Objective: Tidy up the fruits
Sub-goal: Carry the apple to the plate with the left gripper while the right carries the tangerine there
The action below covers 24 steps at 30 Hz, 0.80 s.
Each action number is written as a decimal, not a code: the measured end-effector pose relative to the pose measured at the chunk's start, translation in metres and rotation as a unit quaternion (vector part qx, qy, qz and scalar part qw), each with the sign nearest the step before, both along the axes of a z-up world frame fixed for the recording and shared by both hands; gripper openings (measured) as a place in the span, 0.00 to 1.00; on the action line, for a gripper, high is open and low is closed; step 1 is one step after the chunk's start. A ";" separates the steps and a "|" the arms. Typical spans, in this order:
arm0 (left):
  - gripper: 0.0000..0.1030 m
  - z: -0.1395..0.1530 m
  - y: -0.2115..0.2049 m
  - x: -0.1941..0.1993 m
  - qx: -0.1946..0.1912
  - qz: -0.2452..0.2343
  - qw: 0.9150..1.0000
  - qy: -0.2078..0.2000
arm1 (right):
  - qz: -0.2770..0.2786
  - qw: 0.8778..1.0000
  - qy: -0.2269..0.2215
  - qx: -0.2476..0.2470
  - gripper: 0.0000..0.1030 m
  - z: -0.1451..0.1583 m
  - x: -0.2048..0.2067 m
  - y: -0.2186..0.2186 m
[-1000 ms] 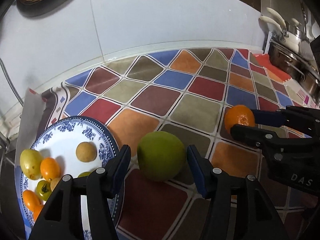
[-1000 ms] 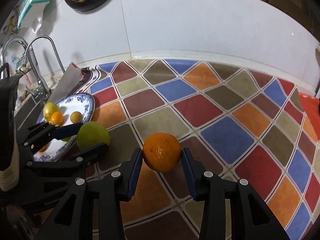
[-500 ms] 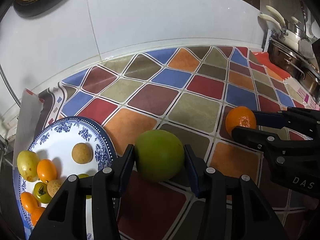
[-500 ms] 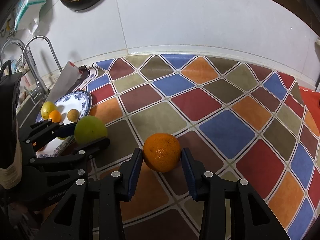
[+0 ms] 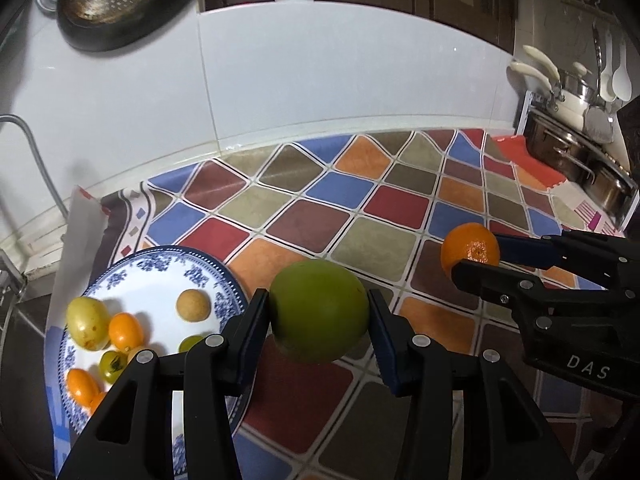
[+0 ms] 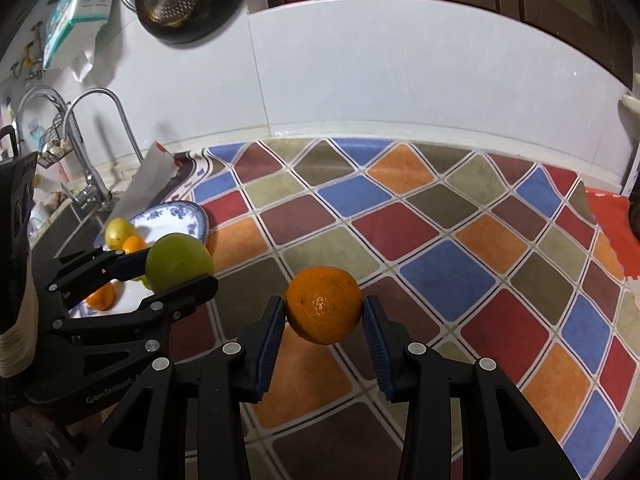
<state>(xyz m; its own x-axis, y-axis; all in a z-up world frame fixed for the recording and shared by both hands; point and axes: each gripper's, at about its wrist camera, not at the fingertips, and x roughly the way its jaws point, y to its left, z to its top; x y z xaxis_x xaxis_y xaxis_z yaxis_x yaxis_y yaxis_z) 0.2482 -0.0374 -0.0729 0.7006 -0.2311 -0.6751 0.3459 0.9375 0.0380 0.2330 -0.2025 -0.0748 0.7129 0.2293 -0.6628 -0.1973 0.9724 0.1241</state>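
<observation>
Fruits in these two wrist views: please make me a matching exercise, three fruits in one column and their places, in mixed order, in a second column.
Things:
1. green fruit
2. orange
3. round tan fruit

Places:
A. on the blue-and-white plate
B. held in the left gripper
C. held in the right gripper

Pairs: 1-B, 2-C, 3-A

A plate [image 5: 224, 280] holding small fruits [image 5: 126, 330] is sitting on the tabletop [image 5: 360, 196] left of the large fruit [image 5: 318, 310]; the orange [image 5: 470, 248] is hanging further right.
</observation>
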 end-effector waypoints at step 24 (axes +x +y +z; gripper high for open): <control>0.46 0.032 0.105 -0.066 0.004 0.101 0.994 -0.044 | 0.089 0.995 -0.043 0.006 0.40 0.033 -0.033 0.095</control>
<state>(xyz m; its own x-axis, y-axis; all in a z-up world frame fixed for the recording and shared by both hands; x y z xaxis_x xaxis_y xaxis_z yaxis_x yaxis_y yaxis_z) 0.1817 0.0674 -0.0407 0.7887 -0.0753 -0.6101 0.1463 0.9869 0.0673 0.2000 -0.1076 -0.0419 0.7146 0.3645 -0.5971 -0.3763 0.9198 0.1111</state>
